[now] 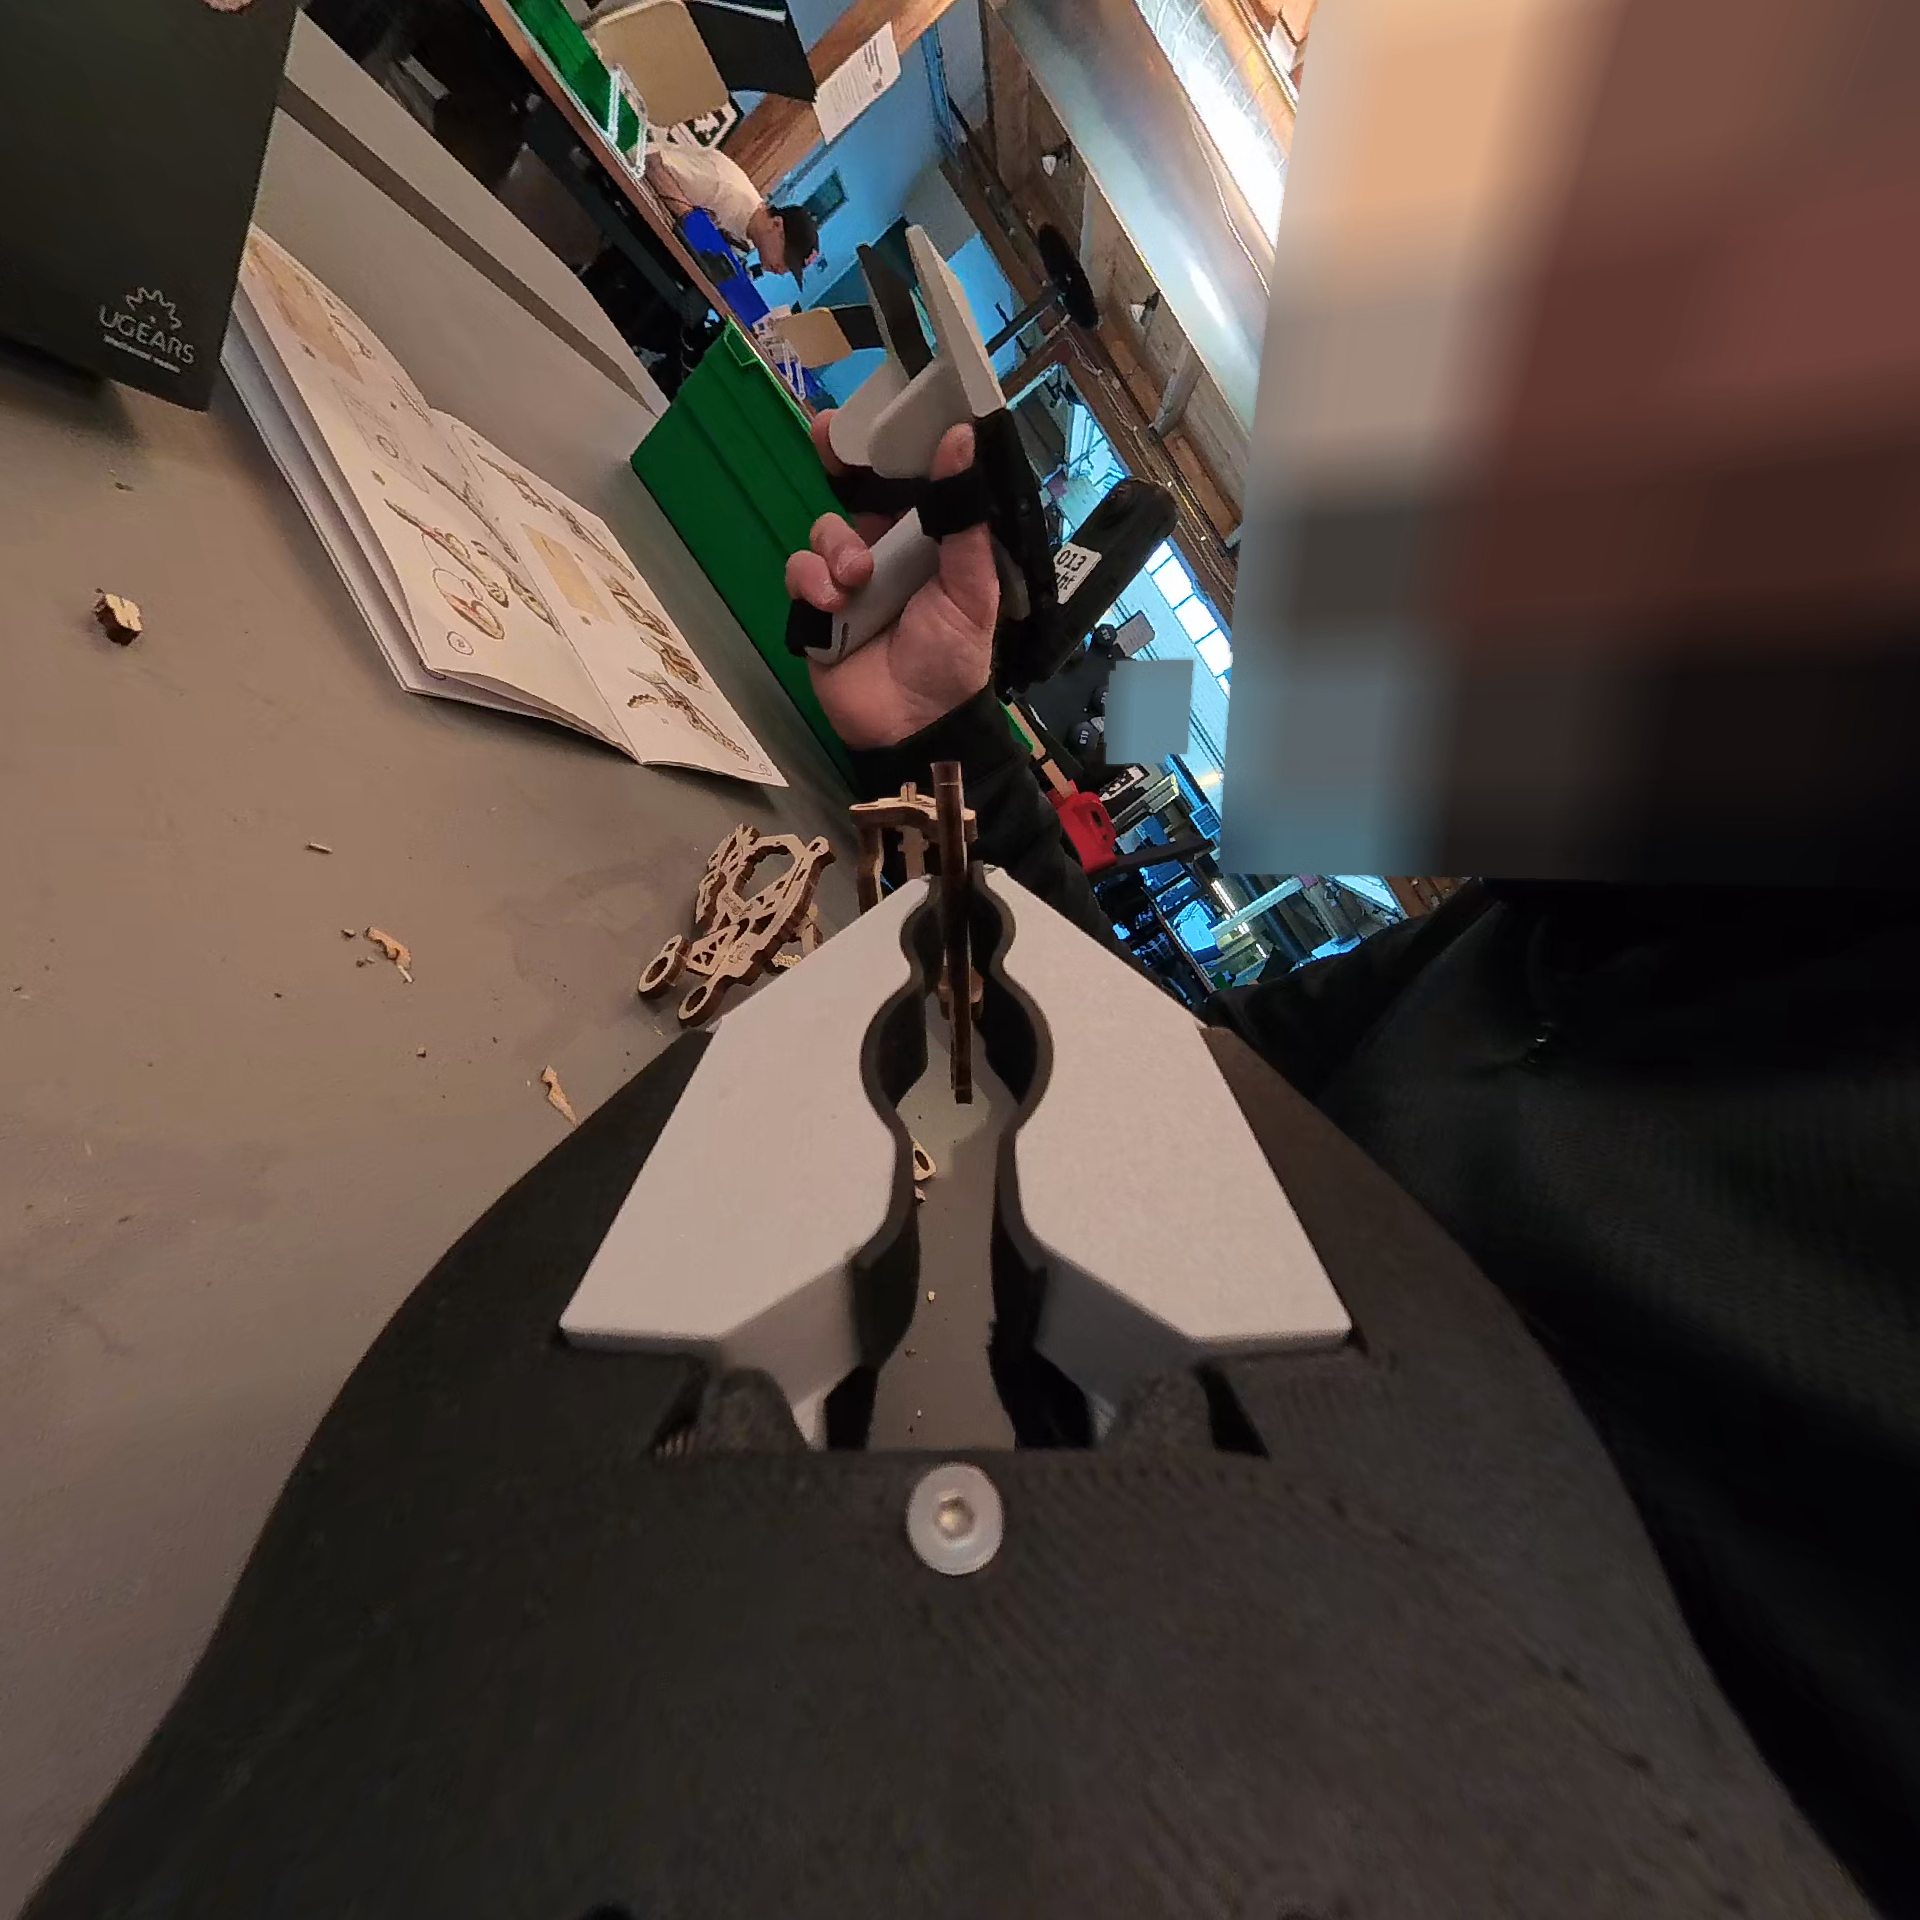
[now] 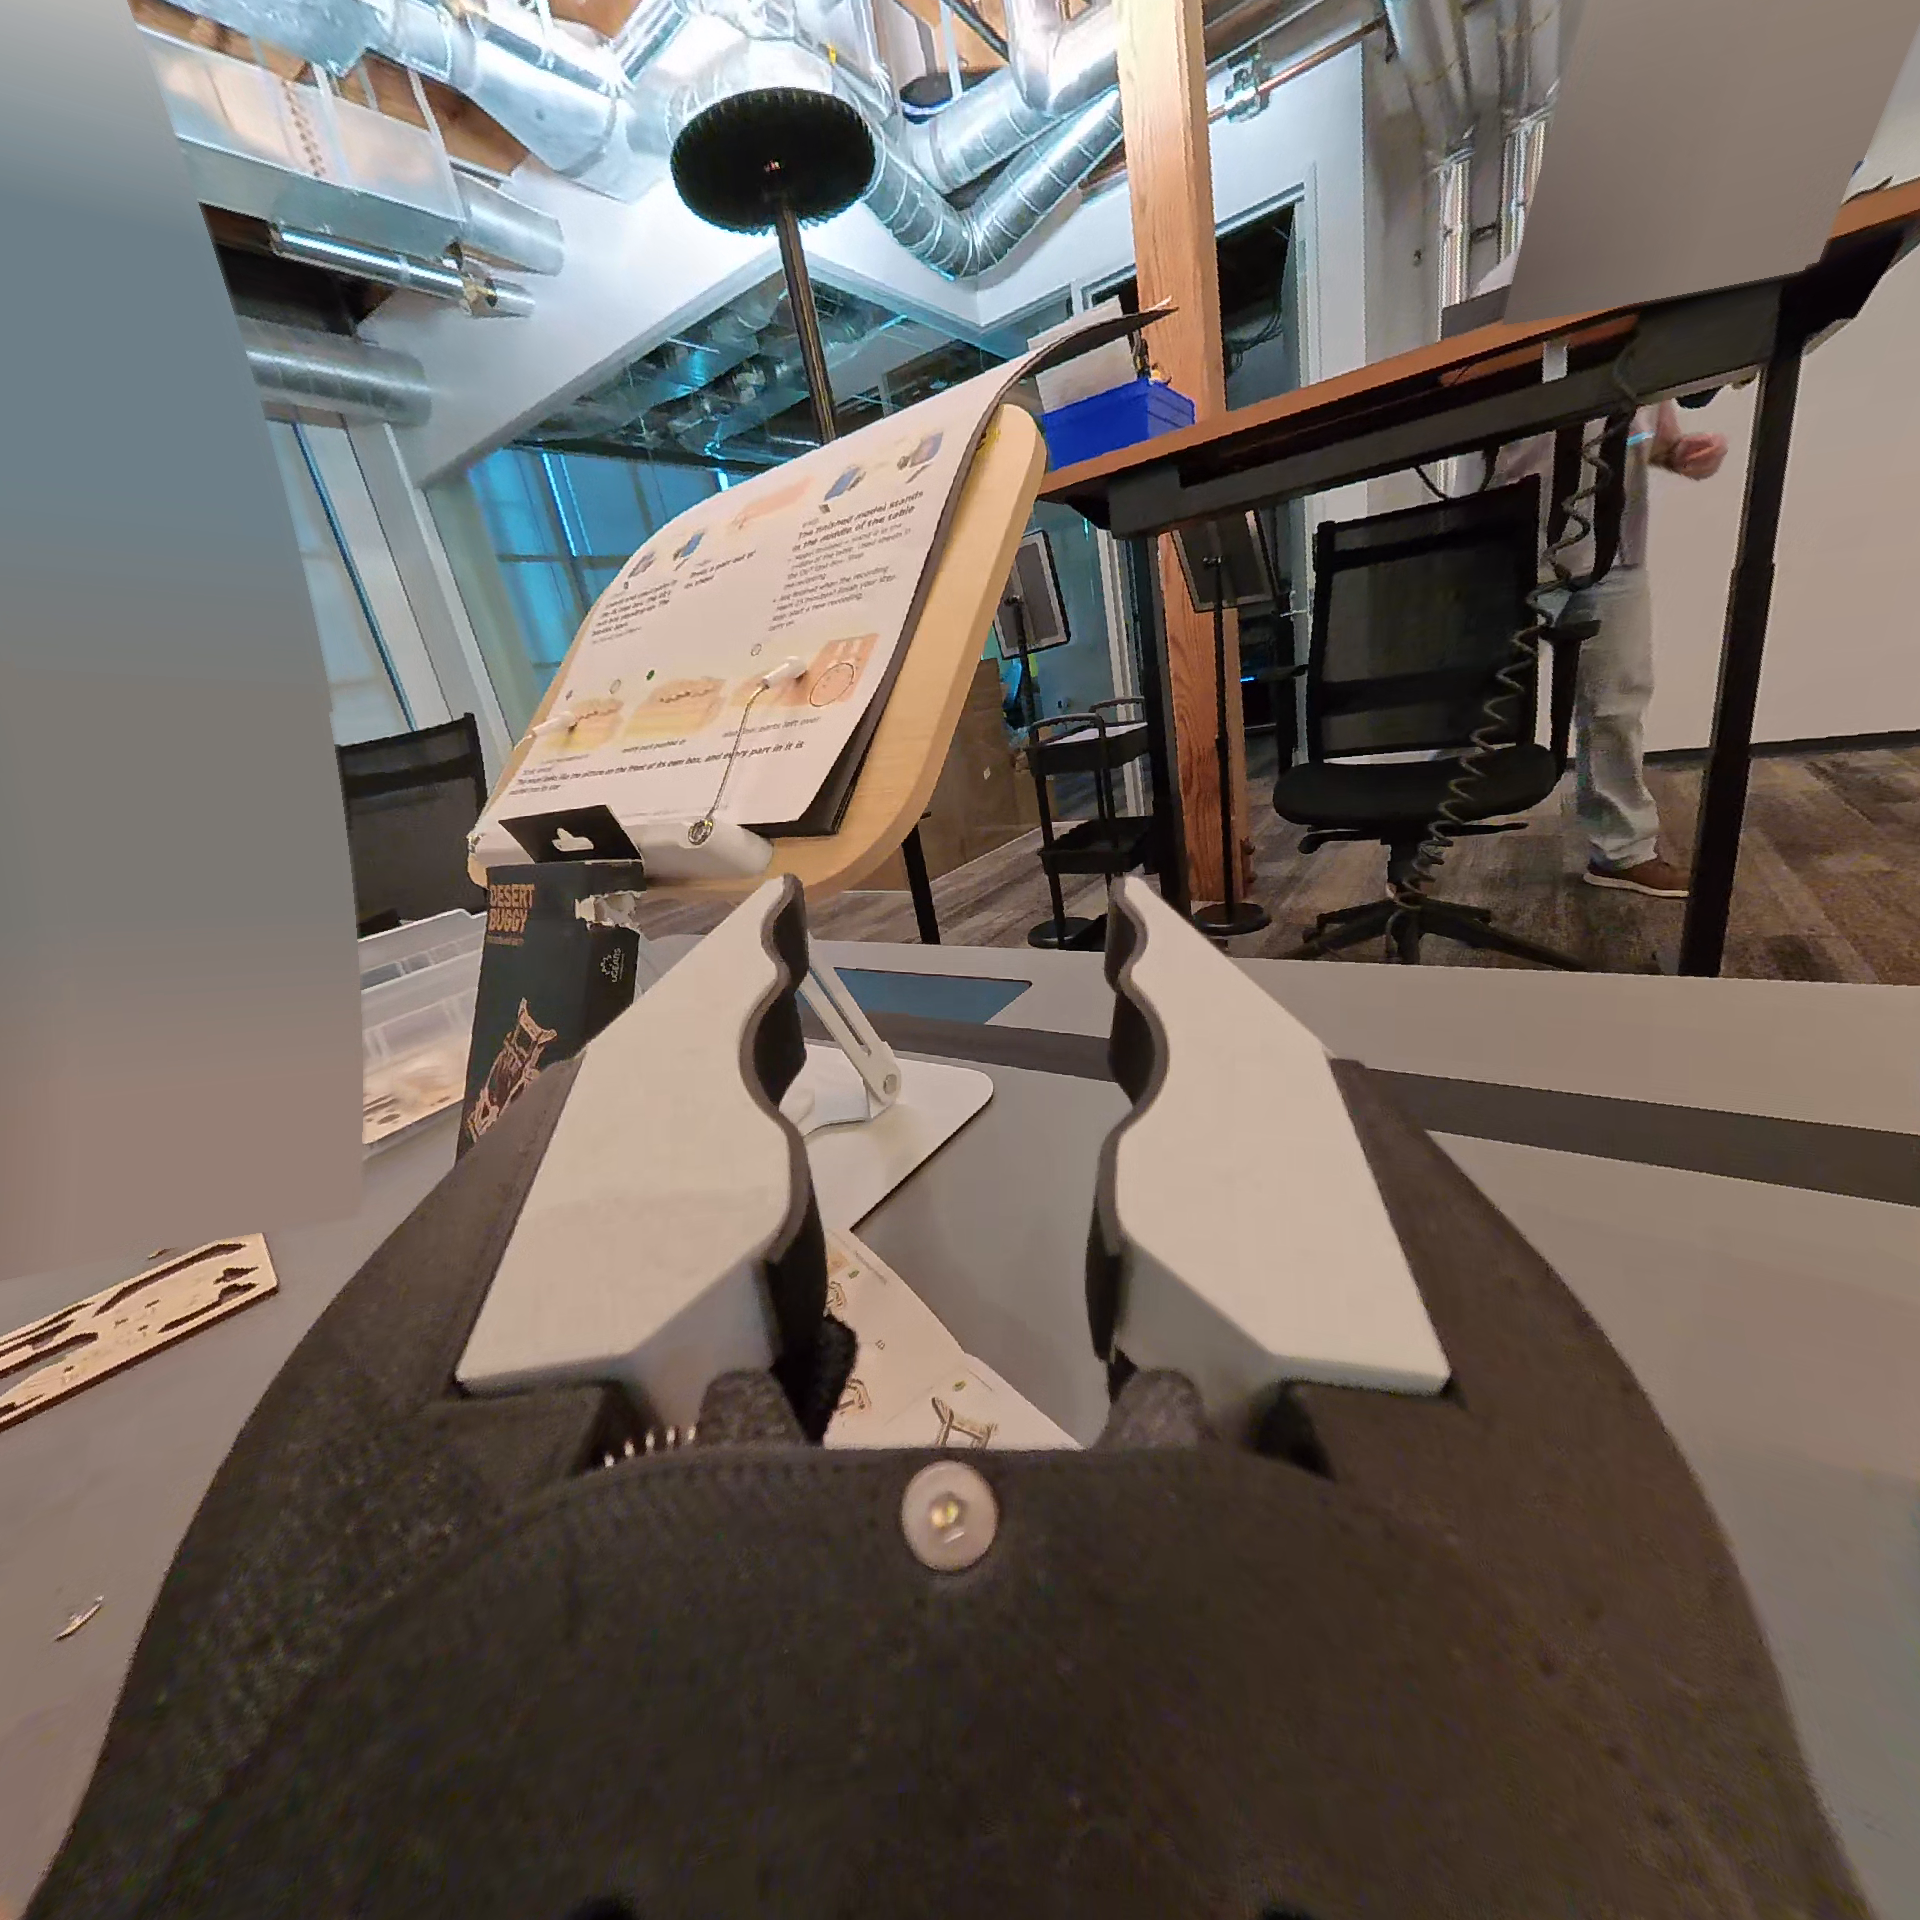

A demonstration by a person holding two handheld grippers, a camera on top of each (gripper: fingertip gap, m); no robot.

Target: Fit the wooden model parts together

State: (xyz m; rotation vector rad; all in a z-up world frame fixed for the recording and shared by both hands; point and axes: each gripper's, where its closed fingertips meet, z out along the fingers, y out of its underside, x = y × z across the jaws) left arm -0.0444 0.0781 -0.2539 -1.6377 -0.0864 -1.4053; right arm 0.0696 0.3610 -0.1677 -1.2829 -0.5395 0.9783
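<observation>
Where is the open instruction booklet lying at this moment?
In the left wrist view, the open instruction booklet lies flat on the grey table, upper left, between the dark box and the green bin.

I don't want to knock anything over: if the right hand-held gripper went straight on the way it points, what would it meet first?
Probably the tilted reading stand holding an instruction sheet. It sits just beyond the open, empty right hand-held gripper, above the grey table. Depth is unclear; the gripper might pass beneath the board and meet its white base.

Worktop (image 1: pixel 208 1039) left of left gripper (image 1: pixel 951 894) open, only wood chips. Ahead: wooden parts (image 1: pixel 743 925), booklet (image 1: pixel 499 561), box (image 1: pixel 125 187) toward far edge. Right gripper (image 2: pixel 951 914) faces stand (image 2: pixel 790 644), sheet (image 2: pixel 135 1320) at left.
</observation>
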